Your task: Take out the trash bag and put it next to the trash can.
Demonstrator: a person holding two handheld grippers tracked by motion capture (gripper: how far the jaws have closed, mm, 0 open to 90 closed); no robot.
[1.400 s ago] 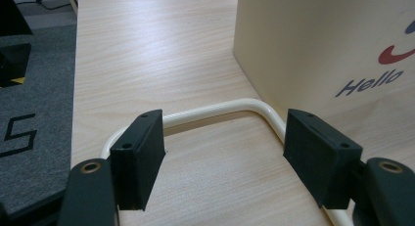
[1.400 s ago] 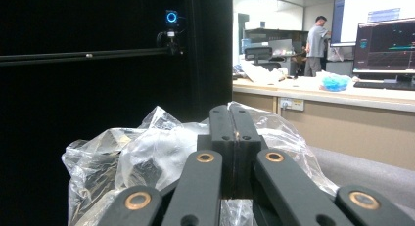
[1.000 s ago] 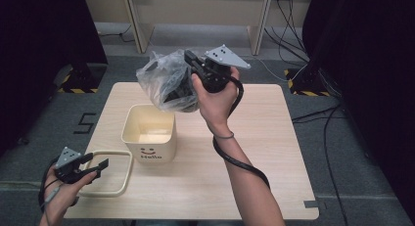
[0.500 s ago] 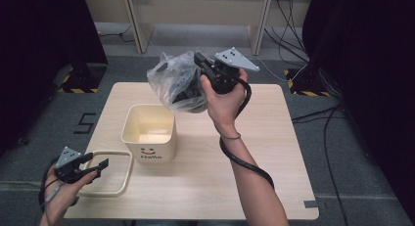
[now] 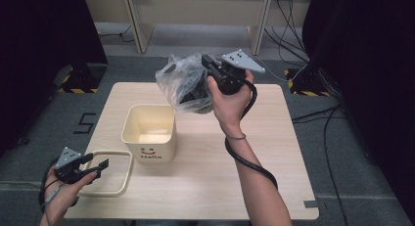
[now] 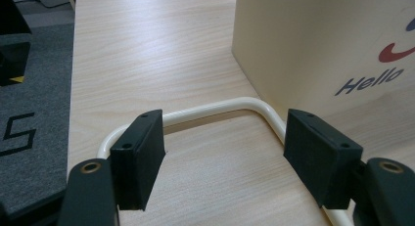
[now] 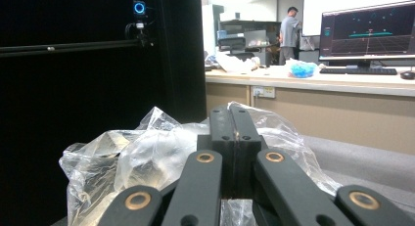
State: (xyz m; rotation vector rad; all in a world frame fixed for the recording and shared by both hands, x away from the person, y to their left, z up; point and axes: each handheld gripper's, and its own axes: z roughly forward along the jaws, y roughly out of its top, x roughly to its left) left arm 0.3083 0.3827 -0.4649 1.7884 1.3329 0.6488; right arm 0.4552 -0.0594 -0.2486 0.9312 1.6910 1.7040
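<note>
While the right tool point(image 5: 208, 69) is pressed together on a fold of the clear plastic bag point(image 5: 183, 84), the bag hangs in the air above and just behind the far right corner of the cream bin point(image 5: 149, 138), clear of its rim. The right gripper view shows the jaws meeting with the crinkled film caught between them; dark contents show through the film, but what they are cannot be told. The bin stands upright on the counter point(image 5: 274, 187), its printed face toward the person and its cavity apparently bare. Near the bin's front left corner, the left tool point(image 5: 93, 166) rests low with jaws spread, straddling one end of the cream loop handle point(image 5: 122, 182) that lies flat on the counter beside the bin; its pads touch nothing. Judged from this layout, the lift of the bag is complete, and the remaining work appears to be carrying it over the bin opening, lowering it inside and releasing. The handle remains ungripped.
</note>
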